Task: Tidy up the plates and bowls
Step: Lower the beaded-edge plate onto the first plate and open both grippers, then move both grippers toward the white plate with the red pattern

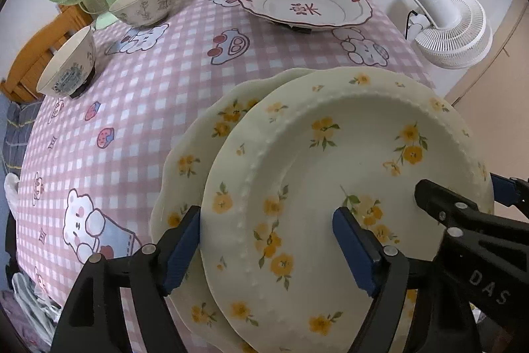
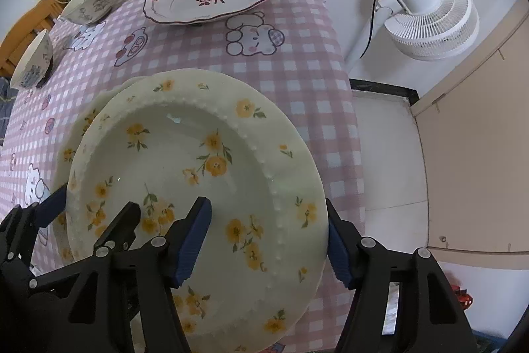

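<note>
While both claws straddle opposite rims of the cream yellow-flowered ceramic plate (image 1: 330, 187), stacking is in hand: it lies offset atop a matching scalloped plate (image 1: 195, 154) on the pink-checked desk (image 1: 148, 95). Left claw (image 1: 267, 250) spreads wide, pads clear; right claw (image 2: 267, 240) is narrower, outer pad at the beaded rim. Next, I judge, nudge it centred; glazed surfaces slide easily.

Left gripper (image 1: 266, 248) jaws apart, right gripper (image 2: 269, 242) jaws apart, both angled steeply down
</note>
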`<action>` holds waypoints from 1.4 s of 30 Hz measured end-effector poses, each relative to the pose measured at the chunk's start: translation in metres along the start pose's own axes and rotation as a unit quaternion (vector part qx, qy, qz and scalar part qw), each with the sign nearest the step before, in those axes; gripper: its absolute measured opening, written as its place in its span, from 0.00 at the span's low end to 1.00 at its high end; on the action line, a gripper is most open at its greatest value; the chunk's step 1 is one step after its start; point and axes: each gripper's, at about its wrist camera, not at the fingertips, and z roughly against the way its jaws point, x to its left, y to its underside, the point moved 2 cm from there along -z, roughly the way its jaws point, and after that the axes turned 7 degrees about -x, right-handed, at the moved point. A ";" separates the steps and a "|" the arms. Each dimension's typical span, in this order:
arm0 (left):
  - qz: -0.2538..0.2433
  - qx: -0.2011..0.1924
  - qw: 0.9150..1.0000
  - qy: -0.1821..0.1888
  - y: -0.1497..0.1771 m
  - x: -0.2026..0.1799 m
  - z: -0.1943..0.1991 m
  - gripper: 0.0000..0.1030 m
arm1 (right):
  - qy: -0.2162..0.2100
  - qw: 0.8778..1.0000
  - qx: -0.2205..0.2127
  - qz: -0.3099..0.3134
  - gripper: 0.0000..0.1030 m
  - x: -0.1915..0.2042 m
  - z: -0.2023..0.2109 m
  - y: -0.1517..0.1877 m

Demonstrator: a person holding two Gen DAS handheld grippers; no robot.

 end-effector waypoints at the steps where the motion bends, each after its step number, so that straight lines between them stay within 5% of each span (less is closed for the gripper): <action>1: 0.001 0.000 1.000 -0.001 -0.001 0.001 0.000 0.80 | 0.001 1.000 -0.001 -0.001 0.66 -0.001 0.001 0.000; 5: -0.014 -0.010 0.999 -0.027 -0.004 0.001 0.003 0.80 | 0.018 1.000 -0.015 -0.003 0.63 -0.010 0.014 0.001; 7: -0.009 -0.017 0.999 -0.032 -0.005 0.006 0.007 0.80 | 0.021 1.000 -0.010 -0.003 0.44 -0.015 0.016 0.004; 10: -0.002 -0.021 0.999 -0.032 -0.006 0.013 0.013 0.80 | -0.003 1.000 -0.003 -0.007 0.37 -0.014 0.015 0.007; 24: 0.017 -0.016 0.999 -0.040 -0.001 0.029 0.024 0.80 | -0.012 1.000 0.017 0.013 0.39 0.012 0.000 0.001; 30: 0.013 -0.020 1.000 -0.015 -0.006 0.034 0.033 0.81 | -0.012 1.000 0.019 -0.002 0.40 0.011 0.003 -0.001; 38: -0.008 -0.066 0.998 0.015 -0.028 0.050 0.064 0.94 | -0.015 0.997 -0.063 -0.032 0.66 0.024 0.055 -0.020; 42: -0.025 -0.084 0.996 0.031 -0.042 0.058 0.080 0.94 | -0.019 0.995 -0.087 -0.049 0.67 0.034 0.076 -0.030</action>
